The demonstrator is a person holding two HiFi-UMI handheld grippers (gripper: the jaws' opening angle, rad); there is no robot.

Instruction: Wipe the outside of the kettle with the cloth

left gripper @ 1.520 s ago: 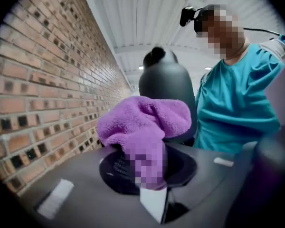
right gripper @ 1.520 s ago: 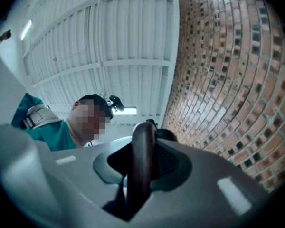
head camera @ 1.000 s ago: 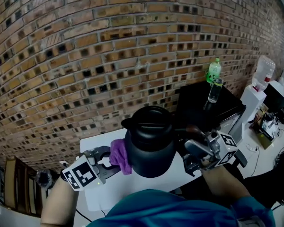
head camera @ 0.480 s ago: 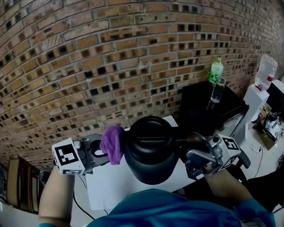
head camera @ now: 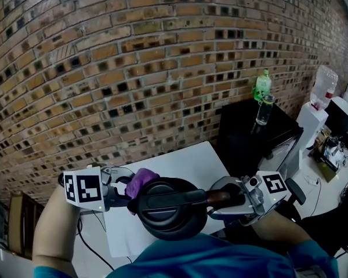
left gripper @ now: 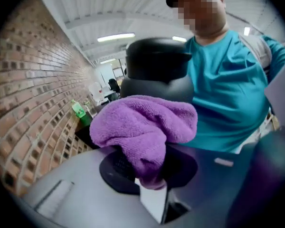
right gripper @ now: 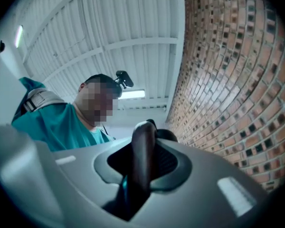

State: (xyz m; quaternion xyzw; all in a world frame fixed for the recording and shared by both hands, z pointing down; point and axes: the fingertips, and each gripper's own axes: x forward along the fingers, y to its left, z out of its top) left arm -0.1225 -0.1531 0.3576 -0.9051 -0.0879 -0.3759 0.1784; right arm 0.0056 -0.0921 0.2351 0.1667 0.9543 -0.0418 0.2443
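Clamping a purple cloth [left gripper: 143, 127], the left gripper [left gripper: 150, 180] holds it against the left side of the black kettle [head camera: 166, 212], lower centre of the head view. The right gripper [right gripper: 138, 177] is closed on the kettle's handle [right gripper: 143, 148] above the white table [head camera: 182, 162].

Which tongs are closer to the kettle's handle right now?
Right. The right tongs are shut on the dark handle of the round black kettle; the left tongs hold the purple terry cloth at the kettle's opposite side.
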